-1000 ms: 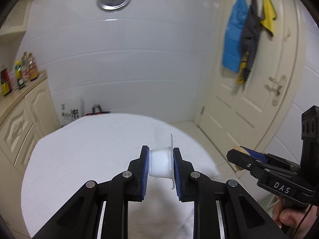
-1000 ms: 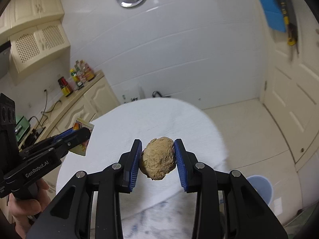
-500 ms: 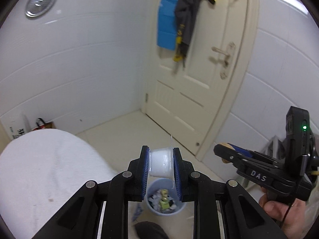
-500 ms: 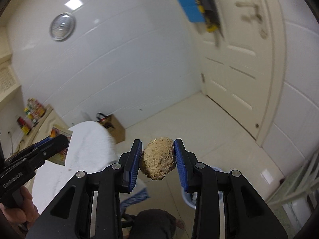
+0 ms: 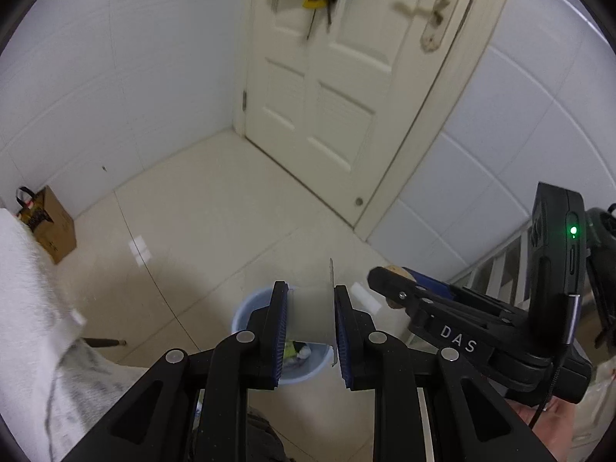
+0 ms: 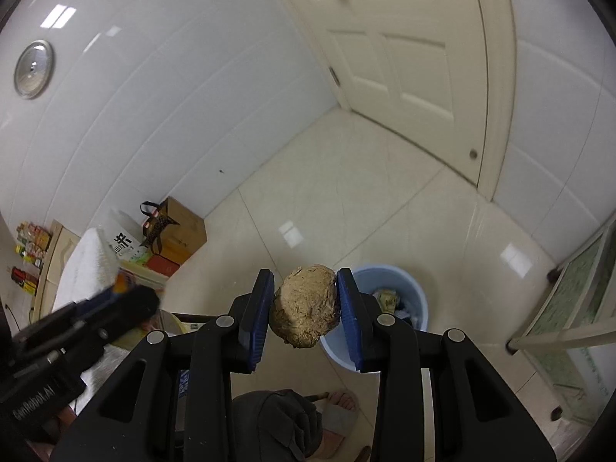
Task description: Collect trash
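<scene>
My left gripper (image 5: 310, 317) is shut on a small white plastic cup (image 5: 311, 313) with a peeled lid, held above a light blue trash bin (image 5: 246, 310) on the floor that holds scraps. My right gripper (image 6: 306, 304) is shut on a brown crumpled paper ball (image 6: 306, 306), up over the floor just left of the same blue bin (image 6: 414, 292). The right gripper also shows in the left wrist view (image 5: 389, 281) to the right of the cup. The left gripper shows blurred at the lower left of the right wrist view (image 6: 123, 296).
A white-clothed table (image 5: 23, 308) stands at the left. A brown paper bag (image 5: 50, 227) sits by the wall. A cream door (image 5: 346, 96) is ahead, a white rack (image 6: 569, 308) at the right. The person's sandalled foot (image 6: 338, 412) is below.
Both grippers have swung from the table toward the floor and the door. The blue bin now lies right under the cup and beside the paper ball. Both still hold their items.
</scene>
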`<state>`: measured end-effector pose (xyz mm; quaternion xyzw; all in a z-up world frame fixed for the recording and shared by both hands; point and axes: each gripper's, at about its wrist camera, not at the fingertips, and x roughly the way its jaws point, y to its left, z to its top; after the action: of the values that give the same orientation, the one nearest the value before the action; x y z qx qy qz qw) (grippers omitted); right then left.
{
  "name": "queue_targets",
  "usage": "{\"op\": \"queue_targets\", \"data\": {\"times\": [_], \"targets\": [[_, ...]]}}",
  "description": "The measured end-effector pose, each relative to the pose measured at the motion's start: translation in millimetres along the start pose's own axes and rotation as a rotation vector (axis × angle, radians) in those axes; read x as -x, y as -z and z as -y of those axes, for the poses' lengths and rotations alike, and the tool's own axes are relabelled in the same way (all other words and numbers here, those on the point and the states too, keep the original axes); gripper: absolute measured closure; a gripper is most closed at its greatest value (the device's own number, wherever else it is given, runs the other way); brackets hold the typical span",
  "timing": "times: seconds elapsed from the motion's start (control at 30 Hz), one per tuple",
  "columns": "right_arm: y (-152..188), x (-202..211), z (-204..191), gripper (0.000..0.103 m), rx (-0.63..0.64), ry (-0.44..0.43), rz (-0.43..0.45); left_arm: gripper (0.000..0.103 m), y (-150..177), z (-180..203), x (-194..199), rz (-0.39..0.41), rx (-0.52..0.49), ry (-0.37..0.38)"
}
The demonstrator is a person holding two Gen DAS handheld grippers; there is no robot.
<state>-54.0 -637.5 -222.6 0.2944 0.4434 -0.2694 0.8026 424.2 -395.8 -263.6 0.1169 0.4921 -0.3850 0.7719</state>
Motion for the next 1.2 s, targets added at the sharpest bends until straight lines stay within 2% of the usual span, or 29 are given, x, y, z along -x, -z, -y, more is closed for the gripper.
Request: {"op": "queue_targets", "data": {"times": [0.07, 0.13, 0.17, 0.2, 0.23, 0.3, 0.33, 0.4, 0.47, 0.67, 0.93, 1.2], "targets": [[-2, -14, 5, 0.066, -0.017, 0.004, -0.024, 0.083, -5, 0, -19, -0.041, -0.005, 0.013], [-2, -24, 11, 0.064, -0.042, 0.008, -0.037, 0.076, -16, -4, -42, -0.077, 0.001, 0.037], [-2, -27, 13, 0.063, -0.059, 0.009, -0.045, 0.064, -20, -6, -52, -0.099, 0.003, 0.04], [0, -29, 17, 0.052, -0.076, 0.01, -0.048, 0.051, -23, -9, -61, -0.119, 0.008, 0.033], [2, -30, 21, 0.039, -0.095, 0.008, -0.044, 0.045, -33, -10, -73, -0.126, 0.012, 0.019], [4, -30, 28, 0.029, -0.119, 0.012, -0.039, 0.026, -38, -14, -81, -0.116, 0.016, -0.004], [5, -30, 31, 0.02, -0.13, 0.017, -0.039, 0.022, -40, -16, -83, -0.109, 0.017, -0.025], [7, -26, 34, 0.01, -0.153, 0.025, -0.03, 0.009, -44, -14, -83, -0.092, 0.016, -0.047], [8, -21, 35, 0.0, -0.165, 0.038, -0.023, 0.002, -42, -14, -72, -0.06, 0.005, -0.077], [7, -3, 23, 0.0, -0.166, 0.074, 0.002, 0.001, -27, -12, -29, 0.029, -0.01, -0.137], [6, 46, -26, 0.0, -0.103, 0.037, 0.069, 0.001, 47, -9, 95, 0.202, 0.011, -0.167], [18, 110, -114, 0.0, 0.016, -0.031, 0.165, 0.001, 122, -9, 236, 0.374, 0.051, -0.242]]}}
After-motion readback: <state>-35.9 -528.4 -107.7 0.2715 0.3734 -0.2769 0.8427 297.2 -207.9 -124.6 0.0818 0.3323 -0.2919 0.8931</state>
